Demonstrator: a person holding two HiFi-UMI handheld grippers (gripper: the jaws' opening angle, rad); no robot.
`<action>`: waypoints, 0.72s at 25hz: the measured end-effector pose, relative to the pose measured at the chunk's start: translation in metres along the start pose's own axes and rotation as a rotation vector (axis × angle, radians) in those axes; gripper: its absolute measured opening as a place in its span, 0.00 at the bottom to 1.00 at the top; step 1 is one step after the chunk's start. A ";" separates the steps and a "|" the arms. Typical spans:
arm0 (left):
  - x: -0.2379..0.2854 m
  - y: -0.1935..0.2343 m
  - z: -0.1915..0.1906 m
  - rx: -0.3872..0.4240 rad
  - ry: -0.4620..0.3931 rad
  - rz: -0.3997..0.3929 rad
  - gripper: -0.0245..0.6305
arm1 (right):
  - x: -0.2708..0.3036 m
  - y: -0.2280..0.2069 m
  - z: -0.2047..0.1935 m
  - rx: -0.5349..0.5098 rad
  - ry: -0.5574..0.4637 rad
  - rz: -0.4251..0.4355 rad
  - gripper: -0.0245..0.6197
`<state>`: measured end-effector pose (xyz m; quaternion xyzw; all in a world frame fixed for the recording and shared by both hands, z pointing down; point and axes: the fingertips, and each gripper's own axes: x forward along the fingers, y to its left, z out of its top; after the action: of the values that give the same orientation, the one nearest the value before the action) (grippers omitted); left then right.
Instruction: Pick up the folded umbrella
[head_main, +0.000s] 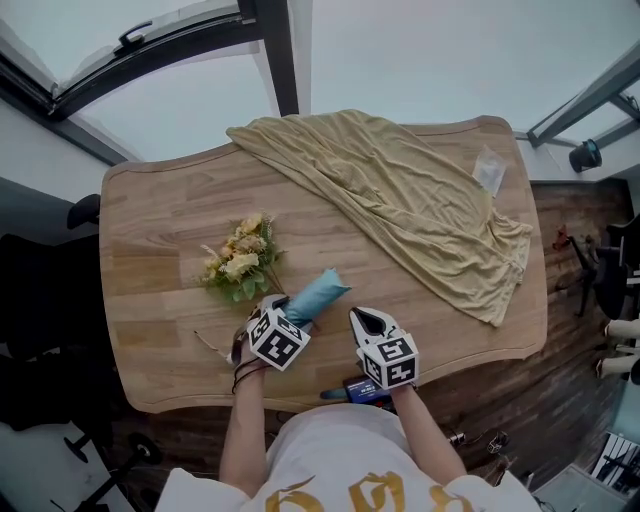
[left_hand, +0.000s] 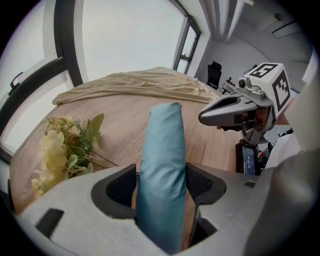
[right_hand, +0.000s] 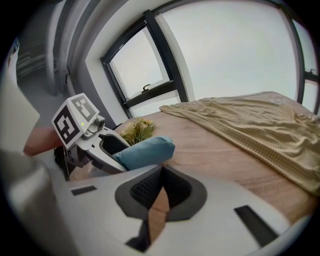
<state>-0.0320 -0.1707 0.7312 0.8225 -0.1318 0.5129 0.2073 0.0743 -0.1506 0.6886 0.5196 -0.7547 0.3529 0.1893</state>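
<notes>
So the folded umbrella (head_main: 318, 295), a stubby teal bundle, is lying on the wooden bench (head_main: 160, 230) near the edge closest to the person, just right of a little bunch of yellow flowers (head_main: 240, 262). Its far end points away toward the middle of the bench and its near end sits right inside the left claw (head_main: 278, 308). From the left gripper view the claw is spread wide with the umbrella running straight up between the two pads, and I can see slivers of wood on both sides of the fabric, so the pads aren't squeezing it. It's straddling the umbrella, not gripping it, and the umbrella looks like it's resting on the wood. The left claw is tipped steeply down onto it. The right claw (head_main: 365, 320) hangs just beside the umbrella on the right, apart from it, with nothing in it. In its own view the two pads meet at the tips and only a thin wedge of bench shows below them, so I'd call it closed and empty. A big tan cloth (head_main: 400, 190) is draped diagonally over the far right part of the bench, well apart from the umbrella, with a small clear packet (head_main: 489, 170) by its far corner. There's also a dark blue thing (head_main: 350, 390) at the near edge under the right hand, can't tell what it is.
</notes>
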 end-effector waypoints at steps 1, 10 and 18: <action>0.003 -0.002 -0.001 0.000 0.007 -0.011 0.51 | 0.001 -0.001 -0.001 0.004 0.002 -0.002 0.05; 0.026 -0.012 -0.006 0.090 0.062 0.049 0.52 | 0.003 -0.010 0.003 0.028 0.001 -0.024 0.05; 0.030 -0.014 -0.006 0.136 0.061 0.068 0.52 | 0.004 -0.006 0.005 0.017 -0.003 -0.018 0.05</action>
<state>-0.0175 -0.1561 0.7572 0.8136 -0.1180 0.5524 0.1376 0.0790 -0.1583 0.6893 0.5286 -0.7471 0.3570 0.1870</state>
